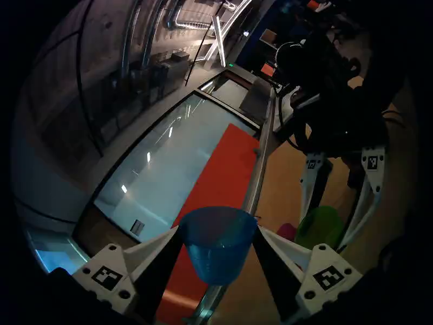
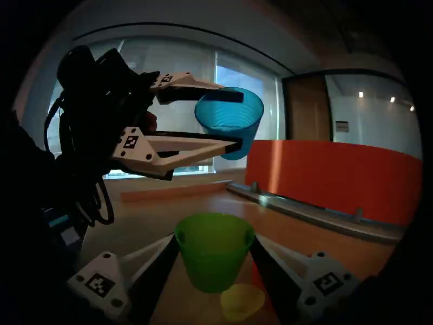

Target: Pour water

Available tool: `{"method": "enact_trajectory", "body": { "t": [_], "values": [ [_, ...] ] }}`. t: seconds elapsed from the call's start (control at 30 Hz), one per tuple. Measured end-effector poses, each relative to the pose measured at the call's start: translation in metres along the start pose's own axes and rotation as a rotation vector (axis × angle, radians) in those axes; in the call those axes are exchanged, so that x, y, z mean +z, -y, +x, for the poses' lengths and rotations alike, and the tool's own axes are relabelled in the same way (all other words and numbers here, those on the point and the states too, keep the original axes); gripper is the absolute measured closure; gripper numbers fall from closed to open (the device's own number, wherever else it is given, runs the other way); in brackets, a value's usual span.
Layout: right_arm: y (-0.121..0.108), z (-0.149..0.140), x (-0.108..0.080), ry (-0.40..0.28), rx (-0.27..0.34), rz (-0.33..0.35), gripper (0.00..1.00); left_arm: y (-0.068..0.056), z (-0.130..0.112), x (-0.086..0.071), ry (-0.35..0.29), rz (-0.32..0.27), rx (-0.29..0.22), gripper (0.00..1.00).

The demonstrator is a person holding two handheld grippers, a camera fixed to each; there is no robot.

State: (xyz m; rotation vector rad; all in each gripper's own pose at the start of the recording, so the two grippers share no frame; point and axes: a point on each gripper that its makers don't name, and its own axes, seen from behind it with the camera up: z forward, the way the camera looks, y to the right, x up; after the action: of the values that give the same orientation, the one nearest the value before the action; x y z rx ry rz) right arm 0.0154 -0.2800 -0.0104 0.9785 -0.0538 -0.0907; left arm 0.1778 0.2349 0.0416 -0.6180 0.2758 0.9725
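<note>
**Two cups, both held**

Item one: ribbed, translucent blue cup (image 1: 218, 252), clamped between my left gripper (image 1: 216, 234) fingers, raised above the wooden table (image 2: 151, 216). Item two: green cup (image 2: 214, 252), upright, clamped in my right gripper (image 2: 214, 241). Below it: a small yellow cup (image 2: 242, 300). Behind: an orange panel (image 2: 335, 173).

Left gripper (image 1: 219, 238), right gripper (image 2: 214, 241) closed

The left hand-held gripper (image 1: 217, 234) clamps a blue cup (image 1: 218, 261); right of that cup, the right hand-held gripper (image 1: 325, 234) holds a green cup (image 1: 320, 223).
</note>
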Motion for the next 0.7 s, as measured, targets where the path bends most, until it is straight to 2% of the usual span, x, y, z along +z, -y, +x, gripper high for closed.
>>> {"method": "enact_trajectory", "body": {
  "t": [0.37,0.7],
  "values": [
    [-0.0017,0.0020,-0.0004,-0.001,-0.002,-0.004,0.09,-0.0031,0.0007,0.0010,0.003,0.000,0.042,0.14],
    [-0.0013,0.0048,-0.0003,-0.001,-0.005,-0.005,0.09,-0.0011,0.0021,0.0014,0.001,0.004,0.068,0.14]
  ]
}}
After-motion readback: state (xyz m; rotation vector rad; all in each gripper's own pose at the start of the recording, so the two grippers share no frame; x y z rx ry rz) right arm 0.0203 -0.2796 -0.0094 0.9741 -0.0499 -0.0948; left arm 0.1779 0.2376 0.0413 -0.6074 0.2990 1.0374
